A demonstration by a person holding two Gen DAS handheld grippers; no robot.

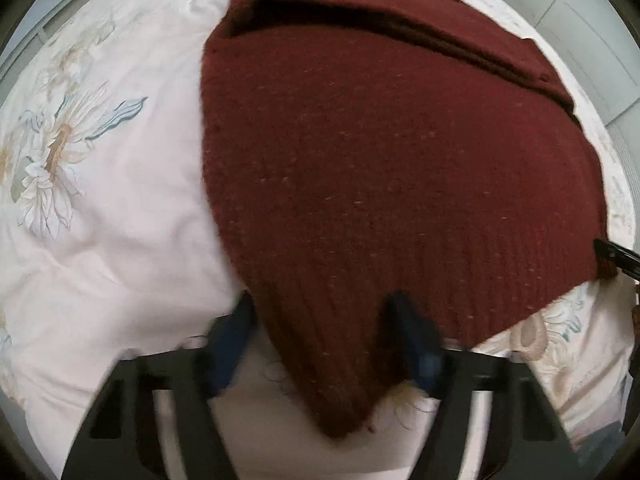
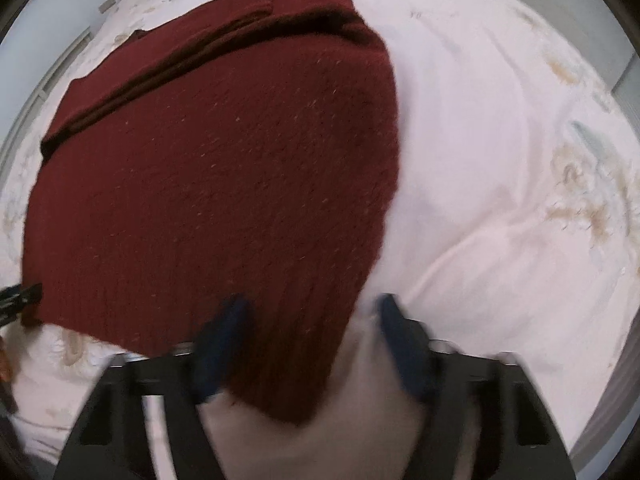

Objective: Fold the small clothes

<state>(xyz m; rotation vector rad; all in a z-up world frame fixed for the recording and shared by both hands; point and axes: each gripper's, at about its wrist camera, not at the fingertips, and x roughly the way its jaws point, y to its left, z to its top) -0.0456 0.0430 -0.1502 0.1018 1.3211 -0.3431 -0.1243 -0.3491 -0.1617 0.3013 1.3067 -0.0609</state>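
Pale pink bedding [image 1: 120, 240] printed with large white and tan flowers [image 1: 52, 156] covered the bed I was working over, and it filled both wrist views from edge to edge. On it lay the dark red knitted sweater [image 1: 380, 168], spread mostly flat with a folded band of its own fabric lying across the far end; in the right wrist view the same sweater [image 2: 208, 184] took up the left and middle of the picture, with bare bedding [image 2: 500, 160] to its right.

My left gripper [image 1: 320, 312] pointed steeply down at the near left corner of the garment. Its blue fingers [image 1: 416, 344] stood on either side of the ribbed hem, and the corner of the knit hung down between them toward the camera. The jaws were partly spread, with cloth between them, but the blur kept me from telling whether the pads pressed on the knit.

My right gripper [image 2: 312, 320] sat at the opposite near corner. Its left finger [image 2: 224, 340] lay against the edge of the sweater, while the other finger stood over pink bedding, apart from the cloth. Those jaws were also half spread, with the corner of the hem between them; I could not tell whether they gripped it.

Each view caught the tip of the other gripper at the hem's far corner.
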